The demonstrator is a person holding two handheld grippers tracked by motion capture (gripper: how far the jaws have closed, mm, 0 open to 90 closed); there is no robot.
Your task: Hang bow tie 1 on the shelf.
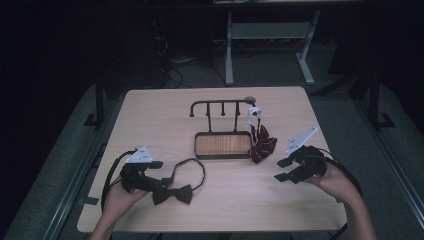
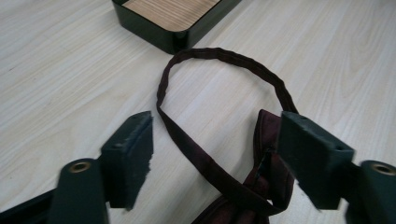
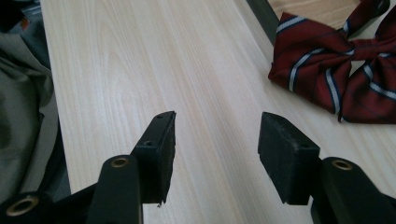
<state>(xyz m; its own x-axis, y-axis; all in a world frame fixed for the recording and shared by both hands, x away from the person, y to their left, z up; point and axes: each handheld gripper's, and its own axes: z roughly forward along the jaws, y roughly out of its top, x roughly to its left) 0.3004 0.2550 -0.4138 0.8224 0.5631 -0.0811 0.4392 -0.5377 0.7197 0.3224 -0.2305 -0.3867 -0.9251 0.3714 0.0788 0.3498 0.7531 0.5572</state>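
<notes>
on the wooden table [image 1: 150,107], in front of the small black stand with its tray [image 1: 223,145], the dark bow tie [image 1: 172,194] lies with its knot just beside the left gripper [image 1: 156,172], and its strap loop [image 2: 219,53] opens away from the jaws toward the tray. the left gripper's jaws stand apart with the strap running between them, holding nothing, so i judge this hand is much nearer. the right gripper [image 1: 281,169] is also apart and empty, near the striped bow tie [image 3: 336,70].
</notes>
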